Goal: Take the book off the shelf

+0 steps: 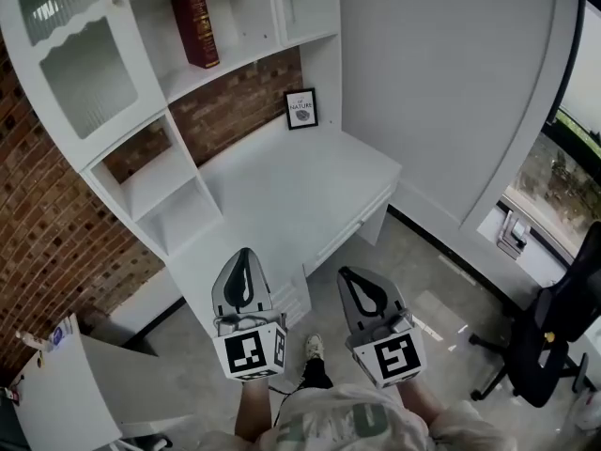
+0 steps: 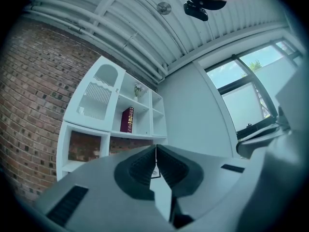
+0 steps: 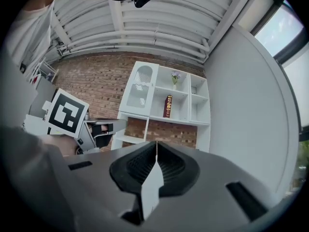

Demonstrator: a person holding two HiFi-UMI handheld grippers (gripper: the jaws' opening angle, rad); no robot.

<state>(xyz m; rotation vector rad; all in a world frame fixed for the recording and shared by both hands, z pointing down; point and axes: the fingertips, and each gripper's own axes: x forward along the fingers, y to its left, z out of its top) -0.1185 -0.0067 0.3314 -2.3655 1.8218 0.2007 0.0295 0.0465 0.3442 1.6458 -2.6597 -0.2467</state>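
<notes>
A white shelf stands along the counter's back edge. The left gripper and right gripper hang side by side at the counter's front edge, well apart from the shelf, each with jaws pressed together on nothing. The book stands upright on an upper shelf board, and a small frame leans near the counter's back right corner.

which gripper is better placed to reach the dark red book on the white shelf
Left, probably: the dark red book stands on the white shelf, on the side of the left gripper. It and the right gripper are both shut, far off.
</notes>
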